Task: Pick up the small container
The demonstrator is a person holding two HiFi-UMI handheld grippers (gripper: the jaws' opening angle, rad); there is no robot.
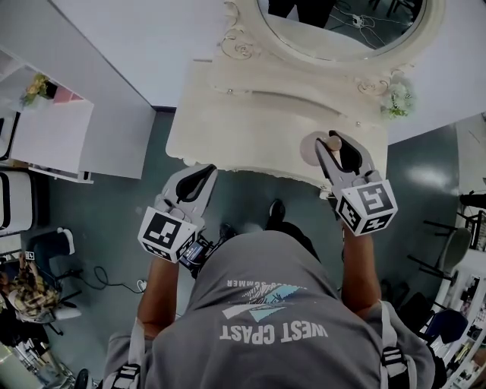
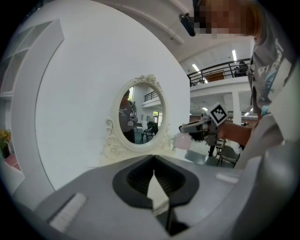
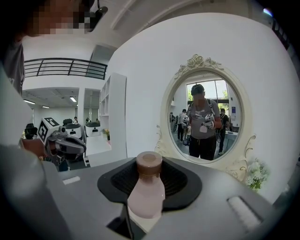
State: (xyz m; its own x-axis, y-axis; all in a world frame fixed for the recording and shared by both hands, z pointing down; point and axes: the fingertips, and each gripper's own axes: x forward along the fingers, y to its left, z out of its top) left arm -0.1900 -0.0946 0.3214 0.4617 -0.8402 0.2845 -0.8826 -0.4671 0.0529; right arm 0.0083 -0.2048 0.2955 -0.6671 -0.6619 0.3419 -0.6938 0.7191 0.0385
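Observation:
The small container [image 3: 146, 187] is a pale pink bottle with a brown cap [image 1: 332, 142]. My right gripper [image 1: 334, 144] is shut on it, its black pads pressing on the bottle's sides. It is held above the right front part of the cream dressing table [image 1: 250, 129]. The left gripper view shows the bottle [image 2: 182, 140] at the tip of the right gripper, off to the right. My left gripper [image 1: 199, 176] hangs over the floor at the table's front left edge. Its jaws are together with nothing between them.
An oval mirror [image 1: 342, 23] in an ornate frame stands at the back of the table, with a small bunch of flowers [image 1: 396, 99] to its right. A white shelf unit [image 1: 45, 129] stands at the left wall. Chairs and clutter line the floor at both sides.

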